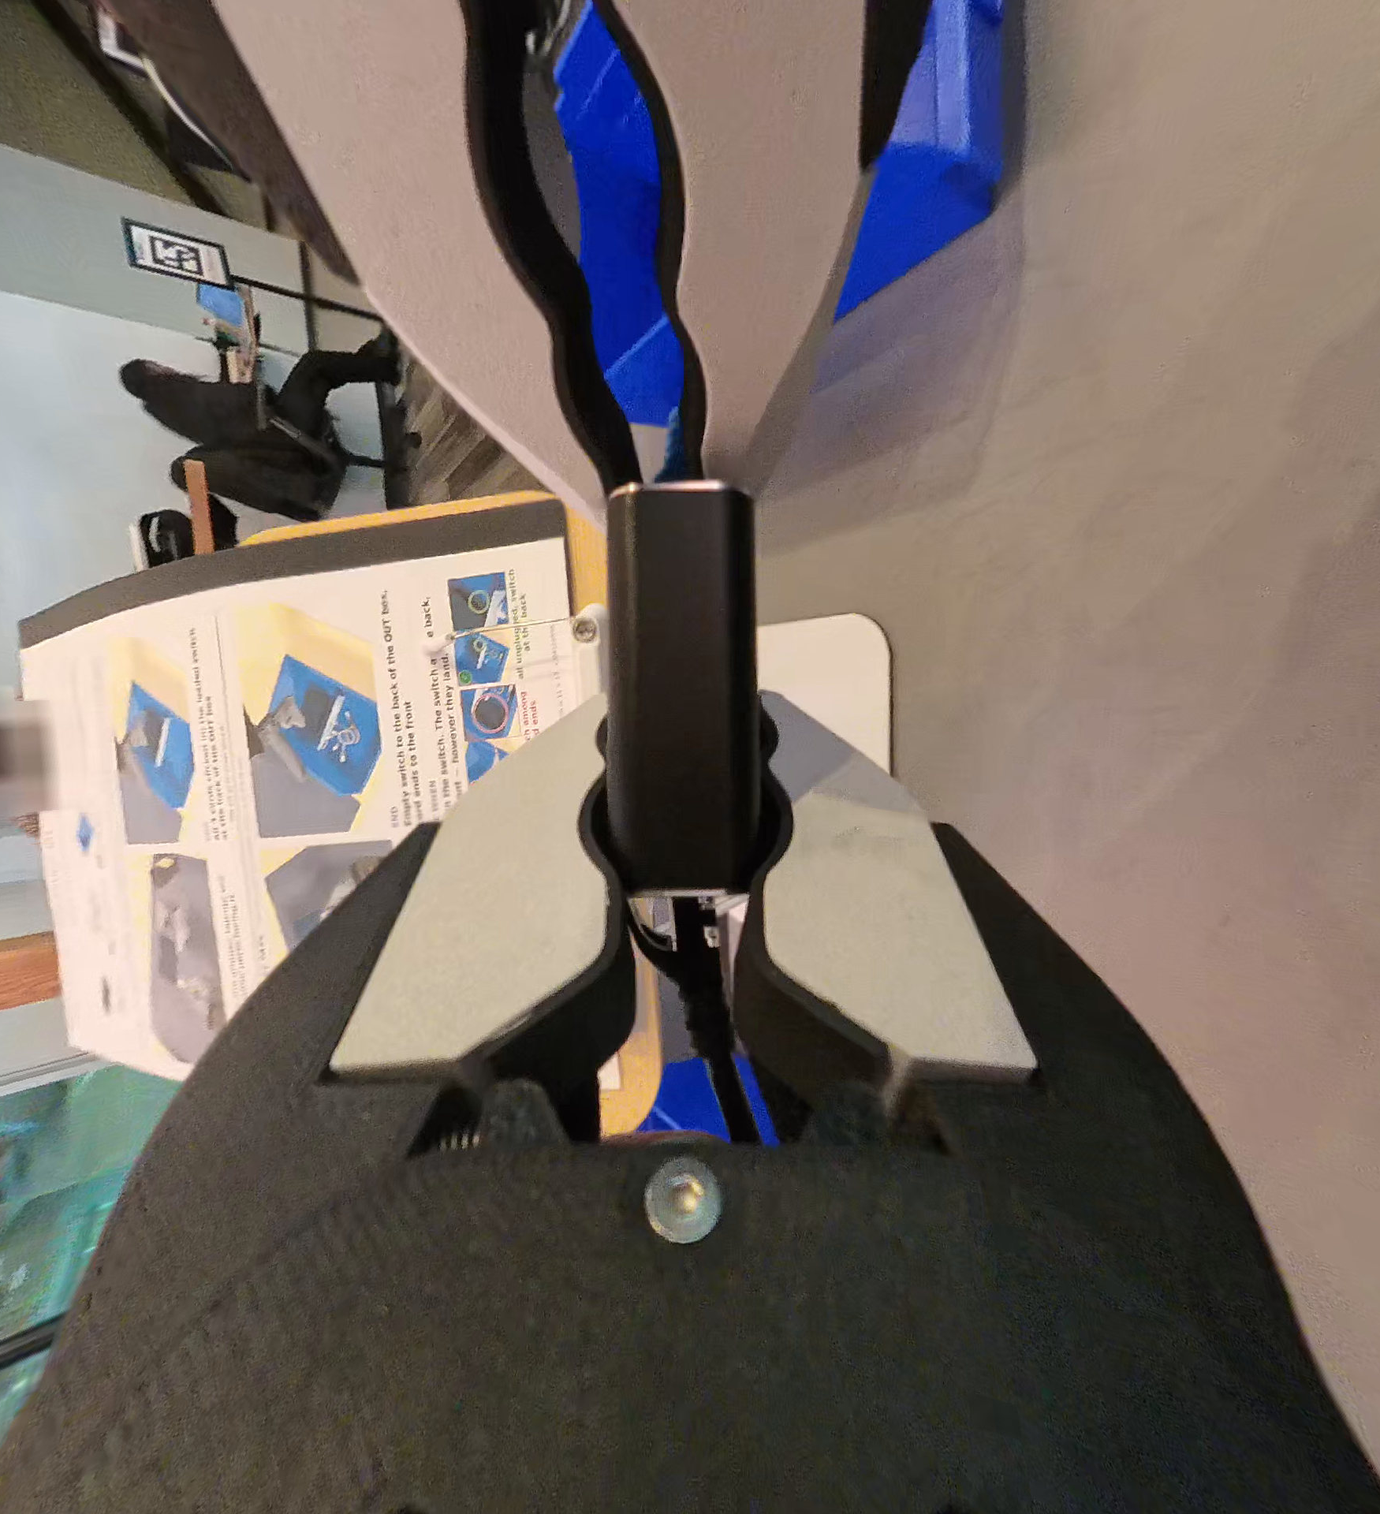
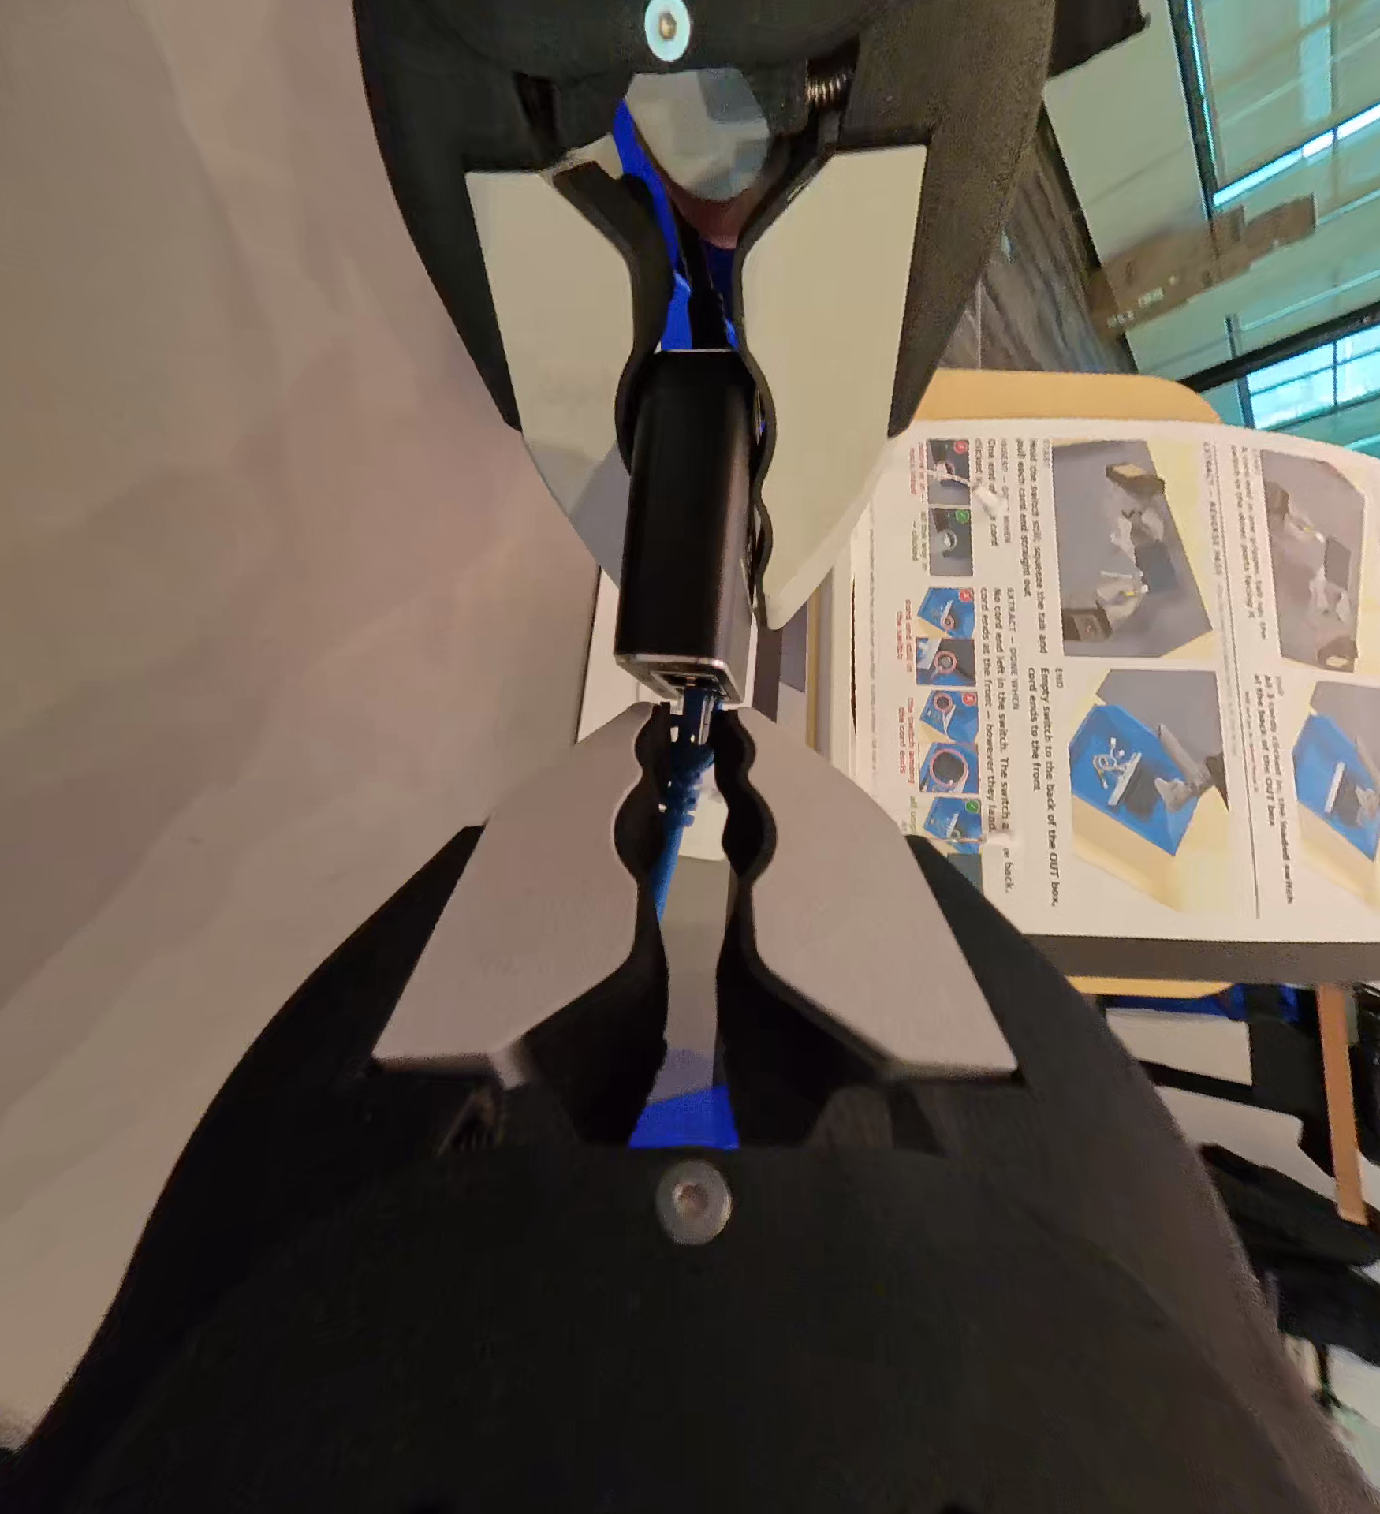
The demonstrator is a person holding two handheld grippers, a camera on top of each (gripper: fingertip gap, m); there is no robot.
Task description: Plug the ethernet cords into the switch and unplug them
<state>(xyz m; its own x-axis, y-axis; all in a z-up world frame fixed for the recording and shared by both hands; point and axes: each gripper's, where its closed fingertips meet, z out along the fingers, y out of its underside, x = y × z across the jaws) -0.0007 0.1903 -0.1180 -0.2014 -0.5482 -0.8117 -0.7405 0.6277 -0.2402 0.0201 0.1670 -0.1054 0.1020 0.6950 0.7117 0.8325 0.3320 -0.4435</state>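
While the left gripper point(image 1: 683, 786) clamps the black switch point(image 1: 678, 680), the right gripper point(image 2: 691, 737) pinches the blue ethernet plug point(image 2: 691, 741) at its port; next, probably a straight push or pull.

The two hand-held grippers face each other tip to tip, with the black switch point(image 2: 683, 524) filling the space between them. Beyond the right hand-held gripper point(image 2: 687, 737) the way straight ahead is blocked by the switch and the left hand-held gripper point(image 2: 691, 385). To its left the grey tabletop point(image 2: 220, 532) lies bare; to its right an instruction sheet point(image 2: 1121, 696) stands near.
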